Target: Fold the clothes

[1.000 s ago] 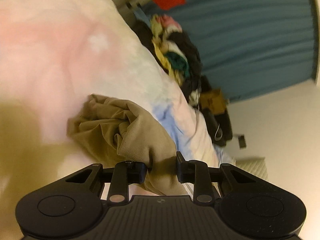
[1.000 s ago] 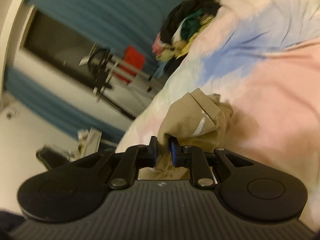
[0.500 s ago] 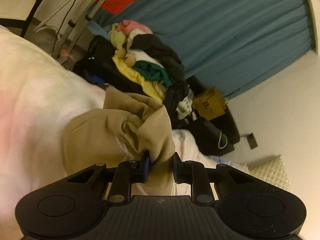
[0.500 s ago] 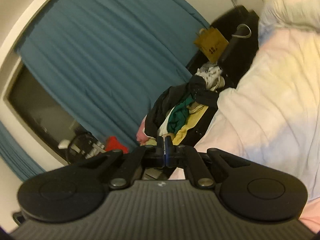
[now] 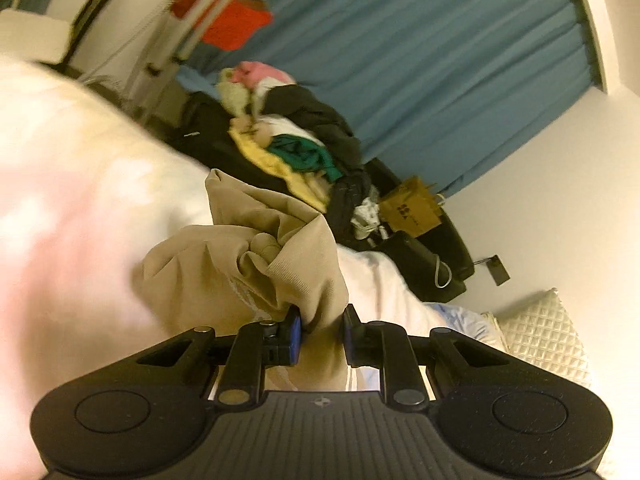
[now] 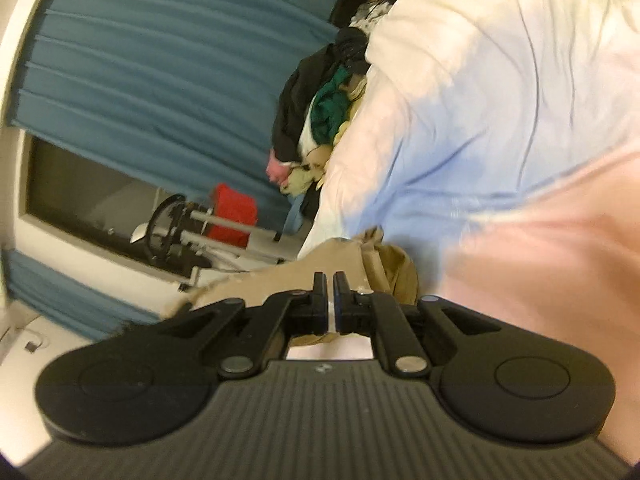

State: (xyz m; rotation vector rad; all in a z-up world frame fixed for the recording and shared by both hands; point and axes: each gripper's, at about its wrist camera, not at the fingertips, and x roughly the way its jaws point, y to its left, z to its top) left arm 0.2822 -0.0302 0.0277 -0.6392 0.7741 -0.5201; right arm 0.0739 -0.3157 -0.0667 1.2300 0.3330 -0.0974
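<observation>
A tan garment (image 5: 240, 264) lies bunched over a pastel pink, white and blue bedcover (image 5: 72, 200). My left gripper (image 5: 320, 326) is shut on a thick fold of it, the cloth rising between the fingers. In the right wrist view the same tan garment (image 6: 280, 280) stretches flat under my right gripper (image 6: 330, 280), whose jaws stand almost together on its thin edge. The bedcover (image 6: 500, 100) fills the right of that view.
A pile of mixed clothes (image 5: 296, 140) sits at the bed's far edge before a blue curtain (image 5: 420, 60). A drying rack (image 5: 176, 32) with a red item, a brown paper bag (image 5: 412, 212) and a quilted pillow (image 5: 544, 340) are nearby.
The left gripper stayed shut on the tan fold and lifted it slightly. The right gripper swung back down from the curtain towards the bed, with tan cloth in its jaws again.
</observation>
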